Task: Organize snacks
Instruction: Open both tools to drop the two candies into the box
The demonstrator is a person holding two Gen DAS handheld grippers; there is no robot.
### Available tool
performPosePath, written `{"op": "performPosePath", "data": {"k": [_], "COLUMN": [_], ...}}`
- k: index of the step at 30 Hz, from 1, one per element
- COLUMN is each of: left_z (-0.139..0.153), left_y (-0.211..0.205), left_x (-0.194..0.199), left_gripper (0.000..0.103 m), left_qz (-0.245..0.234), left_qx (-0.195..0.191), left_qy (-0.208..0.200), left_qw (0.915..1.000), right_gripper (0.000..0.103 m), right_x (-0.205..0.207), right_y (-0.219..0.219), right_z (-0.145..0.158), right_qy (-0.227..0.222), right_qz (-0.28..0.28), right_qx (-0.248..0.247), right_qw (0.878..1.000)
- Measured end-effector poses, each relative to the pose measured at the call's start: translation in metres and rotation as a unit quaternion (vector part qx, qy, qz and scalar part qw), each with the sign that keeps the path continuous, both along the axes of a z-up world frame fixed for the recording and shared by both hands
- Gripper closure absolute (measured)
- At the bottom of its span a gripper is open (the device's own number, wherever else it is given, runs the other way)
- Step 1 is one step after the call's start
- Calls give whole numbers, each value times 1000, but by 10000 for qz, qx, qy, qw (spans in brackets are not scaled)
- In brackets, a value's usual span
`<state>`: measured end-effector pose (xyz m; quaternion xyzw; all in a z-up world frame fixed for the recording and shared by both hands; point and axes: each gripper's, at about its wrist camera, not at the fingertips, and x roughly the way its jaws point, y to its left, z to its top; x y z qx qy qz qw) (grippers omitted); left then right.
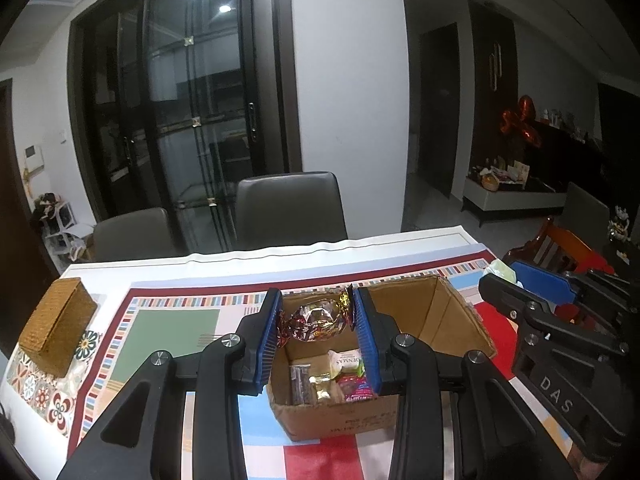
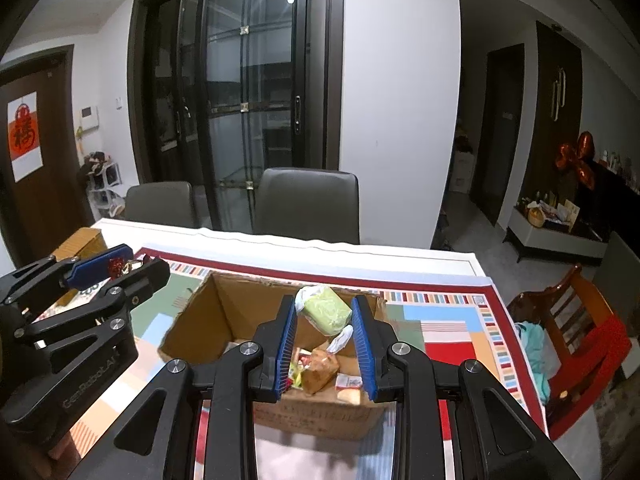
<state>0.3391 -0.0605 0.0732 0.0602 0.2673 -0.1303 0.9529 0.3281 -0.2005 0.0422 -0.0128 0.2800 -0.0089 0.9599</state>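
Observation:
An open cardboard box stands on the patterned tablecloth and holds several wrapped snacks. My left gripper is shut on a silver and red foil candy and holds it above the box's left part. My right gripper is shut on a pale green wrapped snack above the same box, over a brown wrapped snack. Each gripper shows in the other's view: the right one and the left one.
A woven straw box sits at the table's left end. Two grey chairs stand behind the far edge. A wooden chair with a red cushion is at the right end.

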Motion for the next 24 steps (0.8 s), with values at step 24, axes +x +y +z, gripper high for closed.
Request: {"op": "performPosePath", "data": {"k": [24], "left_z": [-35], "left_y": [-10], "left_x": [45], "left_gripper": [62], "left_qz": [-297], "left_qx": [54], "left_qy": [693], "left_qw": [9971], "right_gripper": [73], "right_x": [47], "right_y": [-15], "right_z": [-28], "right_qy": [740], "right_qz": [68], "right_qx": [83], "right_qw": [9972]}}
